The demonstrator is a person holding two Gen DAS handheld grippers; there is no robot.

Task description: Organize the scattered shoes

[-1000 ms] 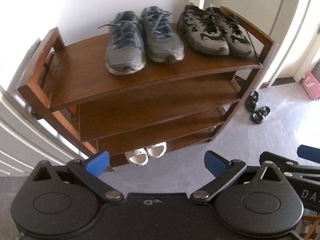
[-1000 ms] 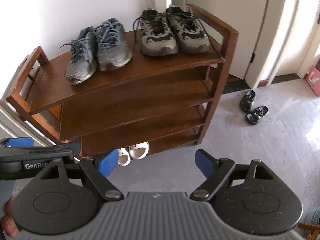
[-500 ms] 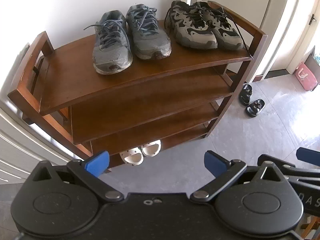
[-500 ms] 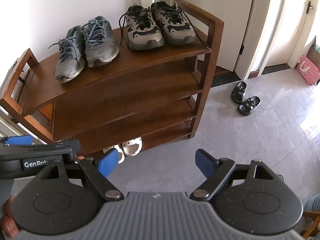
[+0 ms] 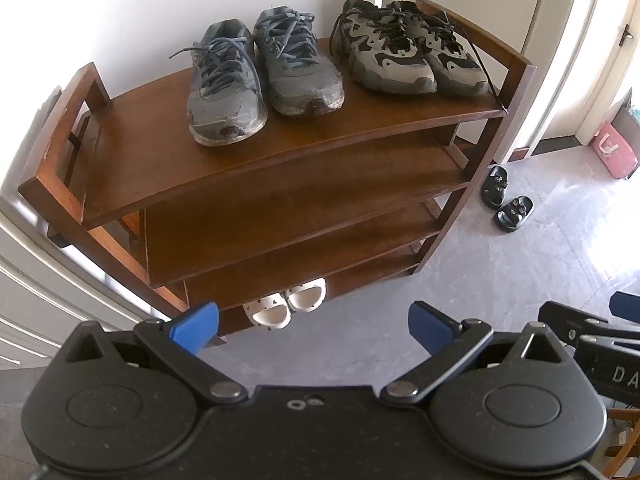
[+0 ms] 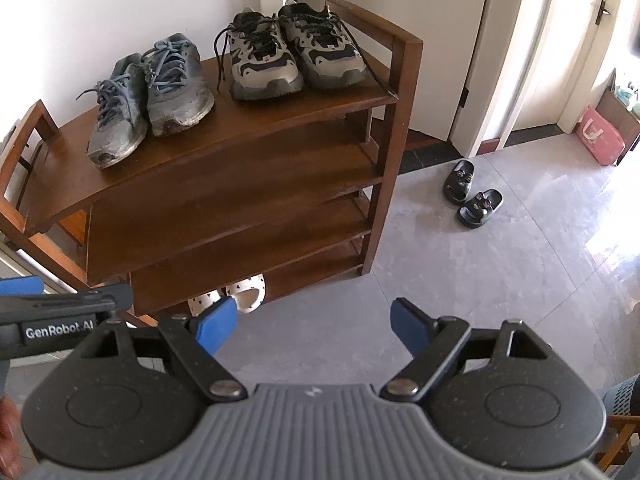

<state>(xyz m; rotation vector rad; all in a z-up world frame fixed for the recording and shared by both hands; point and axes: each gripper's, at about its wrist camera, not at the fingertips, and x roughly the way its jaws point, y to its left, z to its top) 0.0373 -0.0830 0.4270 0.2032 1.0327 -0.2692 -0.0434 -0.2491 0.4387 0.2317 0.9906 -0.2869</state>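
Though two pairs already sit on the rack, the black sandals (image 6: 472, 194) are what's left: both lie loose on the grey floor tiles (image 6: 500, 280), just right of the rack's side post, near the doorway, slightly staggered and not lined up. Judging by that, the job looks approx. two-thirds done.

Done so far, as far as can be seen: blue-grey sneakers (image 5: 264, 76) side by side on the top shelf, toes fwd, w/ the grey-and-black trainers (image 5: 412, 52) just beside them at the right end. A white perforated pair (image 5: 284, 304) is tucked under the bottom shelf, toes poking out. Middle shelves of the wooden shoe rack (image 5: 280, 200) look bare, so there's room for the sandals.

Left gripper (image 5: 314, 322): jaws wide apart, nothing between them, hanging above the floor in front of the rack. Right gripper (image 6: 314, 324): same, spread wide & empty, well apart from the sandals. No shoe is in hand at present.
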